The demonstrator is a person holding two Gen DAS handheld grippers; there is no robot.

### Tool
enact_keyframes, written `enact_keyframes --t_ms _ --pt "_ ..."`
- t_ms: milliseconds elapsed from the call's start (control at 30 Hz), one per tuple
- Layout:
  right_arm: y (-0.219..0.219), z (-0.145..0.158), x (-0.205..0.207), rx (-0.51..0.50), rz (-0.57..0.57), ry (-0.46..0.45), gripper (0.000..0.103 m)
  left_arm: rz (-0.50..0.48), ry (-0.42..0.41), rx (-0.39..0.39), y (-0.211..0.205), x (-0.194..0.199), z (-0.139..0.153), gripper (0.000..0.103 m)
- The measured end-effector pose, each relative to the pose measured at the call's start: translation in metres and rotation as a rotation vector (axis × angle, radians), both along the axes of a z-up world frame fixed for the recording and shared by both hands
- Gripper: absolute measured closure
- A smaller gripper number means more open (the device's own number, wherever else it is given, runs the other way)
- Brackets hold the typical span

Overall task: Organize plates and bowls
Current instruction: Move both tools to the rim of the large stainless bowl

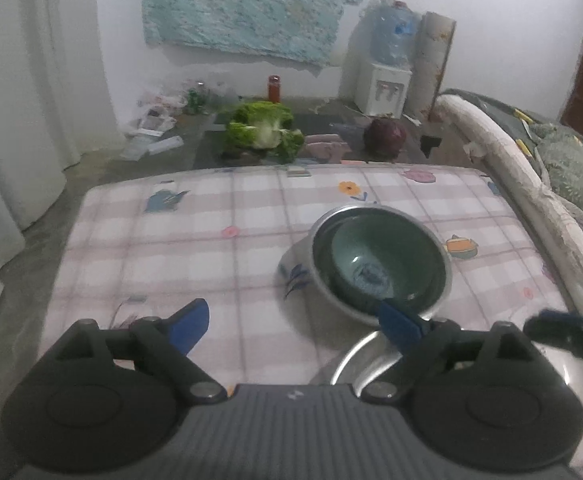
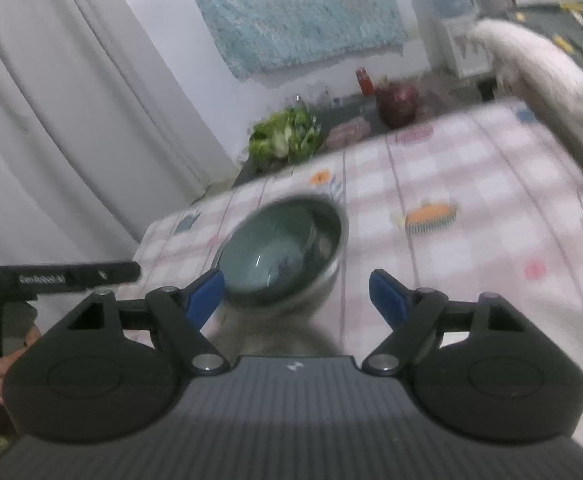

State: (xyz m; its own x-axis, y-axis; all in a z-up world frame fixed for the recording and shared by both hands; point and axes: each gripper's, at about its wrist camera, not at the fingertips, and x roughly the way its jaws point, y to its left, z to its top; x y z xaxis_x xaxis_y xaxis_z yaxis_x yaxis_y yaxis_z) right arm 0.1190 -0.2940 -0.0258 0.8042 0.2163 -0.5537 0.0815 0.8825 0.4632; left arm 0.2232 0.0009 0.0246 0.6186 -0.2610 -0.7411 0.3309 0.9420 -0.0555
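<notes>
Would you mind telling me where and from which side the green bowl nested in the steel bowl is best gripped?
Grip the green bowl by its rim, coming down from above with one finger inside and one outside. It sits upright inside the steel bowl, whose wall hides its sides. It lies off-centre, and the widest gap for the outer finger appears on its right in the left wrist view. Both grippers, left and right, are open.

White curtains (image 1: 19, 120) hang left, a blue cloth (image 1: 251, 4) on the far white wall (image 1: 123, 40); water dispenser (image 1: 383, 80) far right, grey floor (image 1: 43, 216).
</notes>
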Motion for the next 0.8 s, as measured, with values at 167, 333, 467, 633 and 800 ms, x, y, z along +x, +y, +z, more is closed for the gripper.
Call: enact_keyframes --t_ms 167,333,467,633,800 --pt "0.026 0.001 -0.032 -0.014 0.064 0.032 0.023 0.062 0.029 -0.062 0.027 -0.042 -0.007 0.006" --pt "0.061 0.005 -0.054 -0.011 0.137 0.047 0.023 0.091 0.040 -0.048 0.045 -0.085 -0.020 0.006" --pt "0.087 0.009 -0.069 -0.021 0.180 0.054 0.023 0.126 0.044 -0.031 0.062 -0.110 -0.030 0.006" --pt "0.114 0.003 -0.085 0.008 0.204 0.071 0.023 0.175 0.084 -0.069 0.092 -0.129 -0.043 0.006" --pt "0.139 -0.016 -0.093 0.056 0.217 0.124 0.023 0.225 0.102 -0.046 0.117 -0.145 -0.057 0.006"
